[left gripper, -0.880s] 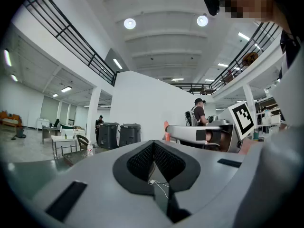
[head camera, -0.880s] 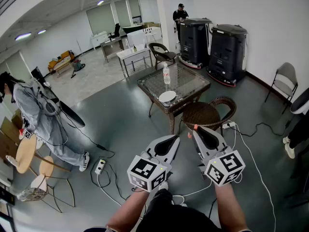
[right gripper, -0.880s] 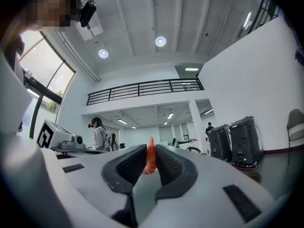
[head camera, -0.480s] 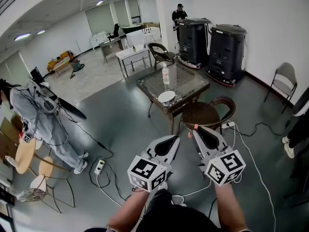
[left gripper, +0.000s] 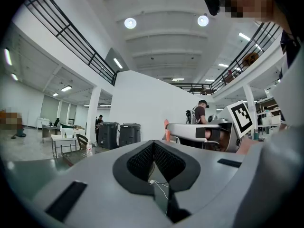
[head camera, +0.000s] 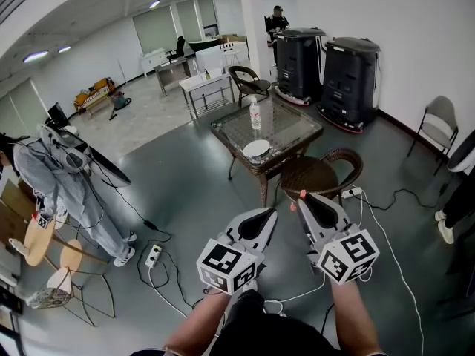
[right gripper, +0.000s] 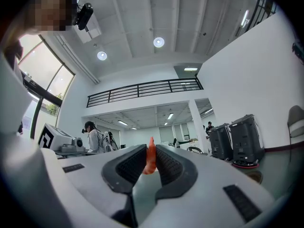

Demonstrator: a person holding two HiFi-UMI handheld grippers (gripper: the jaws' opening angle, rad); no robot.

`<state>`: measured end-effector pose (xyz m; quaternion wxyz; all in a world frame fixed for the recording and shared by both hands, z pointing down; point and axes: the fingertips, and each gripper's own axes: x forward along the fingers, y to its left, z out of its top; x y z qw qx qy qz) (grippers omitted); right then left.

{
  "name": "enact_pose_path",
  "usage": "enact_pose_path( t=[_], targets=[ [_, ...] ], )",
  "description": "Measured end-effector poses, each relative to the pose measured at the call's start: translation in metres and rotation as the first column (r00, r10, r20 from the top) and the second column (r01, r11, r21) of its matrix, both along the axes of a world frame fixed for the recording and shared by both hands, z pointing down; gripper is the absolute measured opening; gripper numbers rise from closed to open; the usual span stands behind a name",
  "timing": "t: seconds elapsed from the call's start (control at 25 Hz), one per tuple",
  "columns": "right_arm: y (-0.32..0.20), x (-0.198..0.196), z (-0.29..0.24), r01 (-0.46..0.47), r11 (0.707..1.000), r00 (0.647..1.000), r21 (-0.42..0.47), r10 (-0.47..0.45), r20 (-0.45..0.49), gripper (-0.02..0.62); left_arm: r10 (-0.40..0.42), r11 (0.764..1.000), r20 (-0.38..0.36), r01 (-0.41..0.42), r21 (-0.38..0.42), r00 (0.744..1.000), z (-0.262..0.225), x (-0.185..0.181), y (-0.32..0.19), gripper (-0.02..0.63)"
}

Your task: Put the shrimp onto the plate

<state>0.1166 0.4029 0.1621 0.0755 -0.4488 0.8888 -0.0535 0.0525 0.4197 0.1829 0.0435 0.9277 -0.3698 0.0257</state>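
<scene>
Orange shrimp pinched: right hand-held gripper | left hand-held gripper pressed together | plate well apart

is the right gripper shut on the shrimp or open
Shut on it: in the right gripper view, the right gripper has its grey jaws pressed against the small orange shrimp from both sides.

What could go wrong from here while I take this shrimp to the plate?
1. The shrimp sits near the tips of the right hand-held gripper, part sticking out; it may slip before reaching the plate.
2. A wicker chair and floor cables lie on the way: possible trip or snag.
3. The bottle stands just behind the plate and might get knocked.
</scene>
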Motion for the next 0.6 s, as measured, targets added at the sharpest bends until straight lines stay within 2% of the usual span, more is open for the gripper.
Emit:
enact_pose_path(
  t=[0.32,0.6],
  targets=[
    [-0.024,-0.005,0.017,0.009,1.0,1.0,-0.001,-0.009,0.005,0.064,-0.009,1.0,-0.005,0.009,-0.011,1.0,0.02,-0.008,-0.023,0.009],
    [-0.077,-0.004,0.032,0.007,1.0,1.0,-0.017,-0.007,-0.002,0.063,-0.006,1.0,-0.016,0.006,-0.025,1.0,0.033,-0.007,-0.077,0.009]
  ],
)
